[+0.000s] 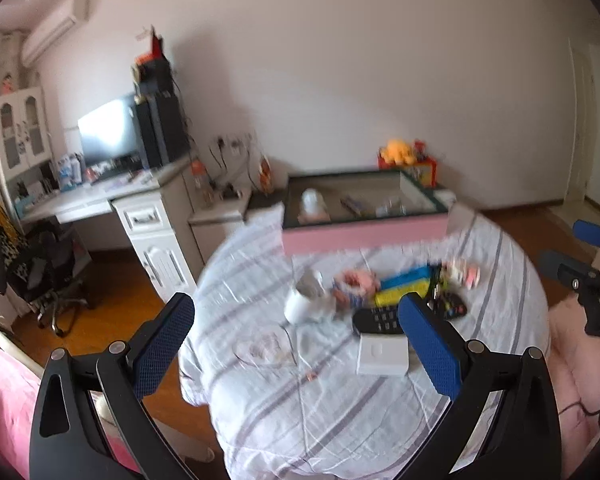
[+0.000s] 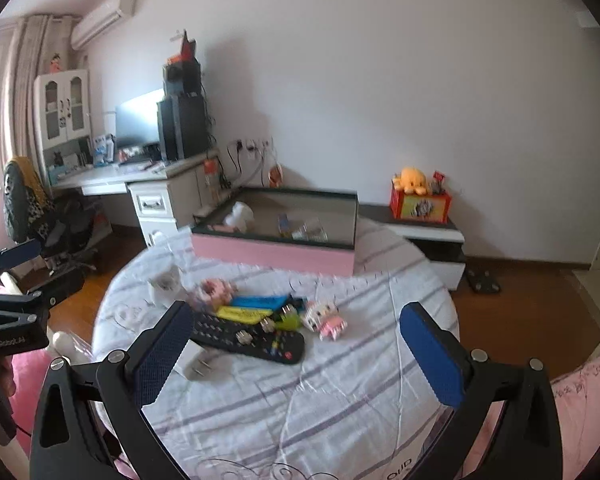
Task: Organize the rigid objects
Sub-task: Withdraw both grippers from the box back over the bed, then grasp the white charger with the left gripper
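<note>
Because nothing had yet been picked up, the left gripper (image 1: 296, 344) and right gripper (image 2: 296, 354) hung spread wide and empty above the remote (image 2: 248, 338) and toys (image 2: 324, 318) awaiting the pink box (image 2: 274, 254) behind them.

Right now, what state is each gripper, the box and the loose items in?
left gripper: open, empty
right gripper: open, empty
pink box: open-topped, a few items inside
black remote: lying flat on the striped cloth
white mug: tipped on its side
</note>
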The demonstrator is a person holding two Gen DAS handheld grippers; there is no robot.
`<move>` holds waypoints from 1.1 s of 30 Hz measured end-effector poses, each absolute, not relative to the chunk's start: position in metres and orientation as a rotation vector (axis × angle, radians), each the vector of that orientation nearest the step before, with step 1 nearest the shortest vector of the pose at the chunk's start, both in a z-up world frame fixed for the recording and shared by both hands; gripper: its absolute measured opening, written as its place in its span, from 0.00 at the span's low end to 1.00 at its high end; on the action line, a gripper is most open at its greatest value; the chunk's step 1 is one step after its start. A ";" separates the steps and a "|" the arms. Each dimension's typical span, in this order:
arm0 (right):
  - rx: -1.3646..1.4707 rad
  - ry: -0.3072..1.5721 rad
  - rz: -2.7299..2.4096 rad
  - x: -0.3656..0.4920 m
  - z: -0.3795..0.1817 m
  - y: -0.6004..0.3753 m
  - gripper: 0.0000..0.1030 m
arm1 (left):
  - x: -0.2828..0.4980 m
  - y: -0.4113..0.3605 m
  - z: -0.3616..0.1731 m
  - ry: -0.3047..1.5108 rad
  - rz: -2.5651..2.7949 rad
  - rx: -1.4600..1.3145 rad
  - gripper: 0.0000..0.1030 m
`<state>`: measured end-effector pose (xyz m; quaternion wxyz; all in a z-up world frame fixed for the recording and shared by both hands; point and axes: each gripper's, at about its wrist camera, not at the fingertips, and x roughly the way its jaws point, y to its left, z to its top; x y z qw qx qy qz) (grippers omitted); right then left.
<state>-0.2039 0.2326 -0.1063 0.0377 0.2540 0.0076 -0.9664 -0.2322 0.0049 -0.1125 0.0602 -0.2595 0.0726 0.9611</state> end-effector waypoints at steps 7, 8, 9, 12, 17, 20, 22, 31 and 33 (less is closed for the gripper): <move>0.960 -0.017 -2.925 -0.227 -0.148 0.246 1.00 | -0.259 0.034 -0.173 0.250 2.749 -1.004 1.00; 0.980 -0.021 -2.920 -0.230 -0.152 0.248 1.00 | -0.262 0.039 -0.178 0.259 2.734 -1.021 1.00; 1.001 -0.027 -2.917 -0.232 -0.157 0.250 1.00 | -0.264 0.043 -0.183 0.268 2.718 -1.038 1.00; 1.047 -0.046 -2.906 -0.240 -0.167 0.255 1.00 | -0.272 0.054 -0.199 0.290 2.673 -1.076 1.00; 1.091 -0.060 -2.891 -0.250 -0.176 0.259 1.00 | -0.285 0.055 -0.212 0.261 2.657 -1.112 1.00; 1.107 -0.069 -2.884 -0.257 -0.181 0.262 1.00 | -0.290 0.054 -0.217 0.254 2.636 -1.113 0.98; 1.124 -0.073 -2.880 -0.263 -0.185 0.265 1.00 | -0.290 0.052 -0.218 0.226 2.612 -1.095 0.76; 1.174 -0.068 -2.862 -0.304 -0.198 0.275 1.00 | -0.287 0.049 -0.214 0.191 2.503 -1.075 0.52; 1.188 -0.039 -2.839 -0.315 -0.200 0.273 1.00 | -0.286 0.047 -0.212 0.203 2.502 -1.073 0.52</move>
